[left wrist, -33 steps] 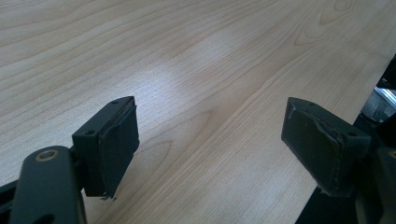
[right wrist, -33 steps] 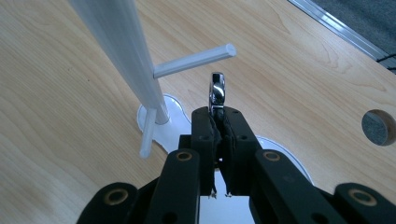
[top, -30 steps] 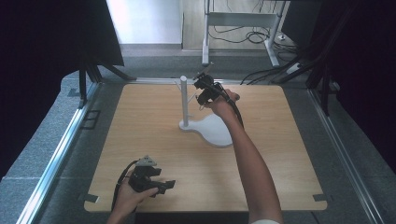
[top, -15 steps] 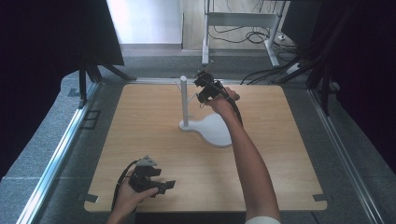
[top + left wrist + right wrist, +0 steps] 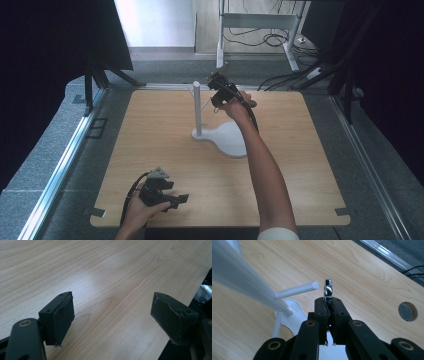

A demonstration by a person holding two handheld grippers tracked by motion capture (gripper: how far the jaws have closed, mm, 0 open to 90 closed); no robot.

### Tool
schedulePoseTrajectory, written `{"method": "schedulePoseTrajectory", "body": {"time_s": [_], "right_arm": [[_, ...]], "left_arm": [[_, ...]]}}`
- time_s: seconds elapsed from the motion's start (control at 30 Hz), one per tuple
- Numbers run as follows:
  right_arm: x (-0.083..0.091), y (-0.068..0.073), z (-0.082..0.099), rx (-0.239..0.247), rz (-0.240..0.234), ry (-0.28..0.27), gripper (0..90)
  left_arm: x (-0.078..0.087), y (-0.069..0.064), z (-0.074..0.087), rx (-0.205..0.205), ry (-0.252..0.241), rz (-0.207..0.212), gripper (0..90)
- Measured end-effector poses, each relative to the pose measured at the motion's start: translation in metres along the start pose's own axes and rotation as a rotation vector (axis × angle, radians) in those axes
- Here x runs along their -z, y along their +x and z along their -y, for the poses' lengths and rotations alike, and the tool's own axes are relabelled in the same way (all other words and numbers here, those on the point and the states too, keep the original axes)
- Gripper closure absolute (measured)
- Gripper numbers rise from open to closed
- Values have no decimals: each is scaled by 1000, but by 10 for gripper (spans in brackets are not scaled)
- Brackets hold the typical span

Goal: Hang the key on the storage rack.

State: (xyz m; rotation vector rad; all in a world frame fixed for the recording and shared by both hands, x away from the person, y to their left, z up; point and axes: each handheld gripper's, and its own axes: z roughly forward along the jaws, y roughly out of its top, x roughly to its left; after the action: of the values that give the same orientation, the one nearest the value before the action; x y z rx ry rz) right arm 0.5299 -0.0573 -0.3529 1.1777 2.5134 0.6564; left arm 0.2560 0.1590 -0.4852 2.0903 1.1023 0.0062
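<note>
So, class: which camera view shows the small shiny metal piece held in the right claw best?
The right gripper view: the shiny metal piece sticks up from the shut right claw, close to the white stand's peg. In the high view it is too small to make out. The left gripper view looks along bare wooden tabletop.

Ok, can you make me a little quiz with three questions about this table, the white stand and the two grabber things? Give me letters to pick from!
1. Where is the white stand?
A. on the wooden table
B. on the grey floor
C. in the person's hand

2. What colour are the pads of the left gripper?
A. white
B. black
C. red

3. How are the jaws of the right gripper?
A. wide open with nothing between them
B. shut on a shiny metal piece
C. shut on the stand's post

Answers:
1 A: its flat white base rests on the wood.
2 B: both pads look black against the pale wood.
3 B: the silvery piece sticks up from between the closed jaws, beside a white peg.
</note>
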Motion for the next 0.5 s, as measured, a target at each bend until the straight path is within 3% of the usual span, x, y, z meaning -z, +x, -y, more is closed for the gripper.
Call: {"method": "schedulePoseTrajectory", "body": {"time_s": [0.5], "right_arm": [[1, 11, -3, 19, -1, -13, 843]], "left_arm": [[-4, -4, 0, -13, 19, 6, 193]]}}
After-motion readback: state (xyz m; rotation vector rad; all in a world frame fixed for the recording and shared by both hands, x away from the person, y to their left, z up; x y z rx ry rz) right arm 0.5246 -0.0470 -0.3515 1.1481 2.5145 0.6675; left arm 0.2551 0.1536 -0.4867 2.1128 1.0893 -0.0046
